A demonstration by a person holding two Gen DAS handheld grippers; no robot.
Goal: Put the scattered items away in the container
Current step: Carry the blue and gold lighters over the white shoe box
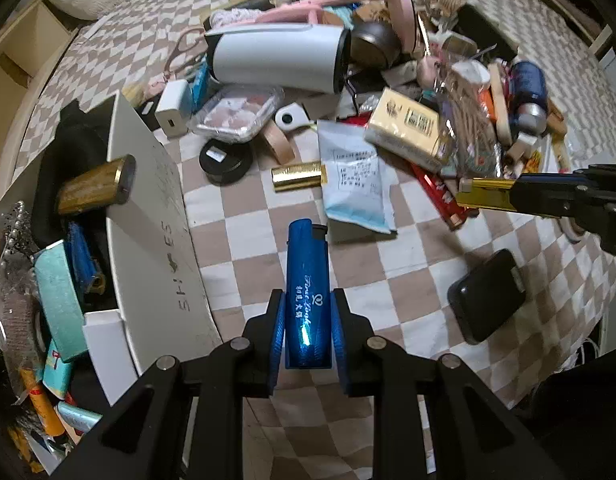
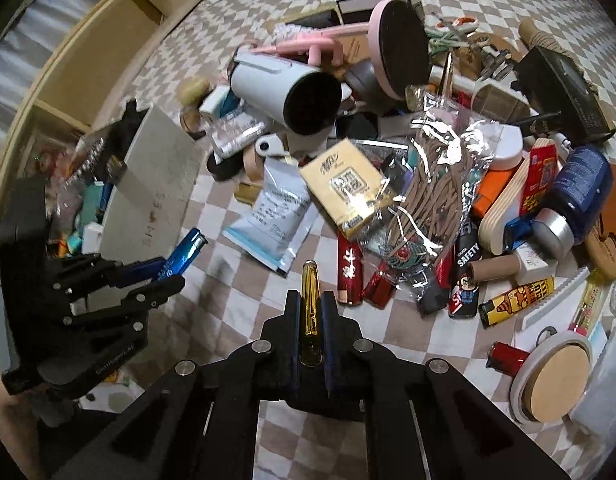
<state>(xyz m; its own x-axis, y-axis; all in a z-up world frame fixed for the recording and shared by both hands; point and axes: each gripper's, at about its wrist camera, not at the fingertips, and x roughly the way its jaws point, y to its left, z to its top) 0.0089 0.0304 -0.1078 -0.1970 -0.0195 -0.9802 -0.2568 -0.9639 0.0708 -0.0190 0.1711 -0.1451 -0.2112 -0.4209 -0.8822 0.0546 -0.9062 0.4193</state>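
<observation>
My left gripper (image 1: 307, 304) is shut on a blue lighter (image 1: 308, 280) and holds it above the checkered cloth, just right of the white shoe box (image 1: 156, 216). The box holds several items, among them a gold cylinder (image 1: 94, 186). My right gripper (image 2: 310, 300) is shut on a slim gold lighter (image 2: 310, 308) above the cloth. In the left wrist view that gripper (image 1: 516, 196) shows at the right with the gold lighter (image 1: 484, 194). In the right wrist view the left gripper (image 2: 164, 276) with the blue lighter (image 2: 184, 254) is beside the box (image 2: 156, 184).
A big heap lies beyond: a white tumbler (image 1: 280, 56), a pink stand (image 1: 400, 8), a yellow tissue pack (image 1: 408, 128), a pale blue pouch (image 1: 356, 176), a gold tube (image 1: 298, 176), a black case (image 1: 486, 296), several lighters (image 2: 516, 300), a wooden coaster (image 2: 556, 376).
</observation>
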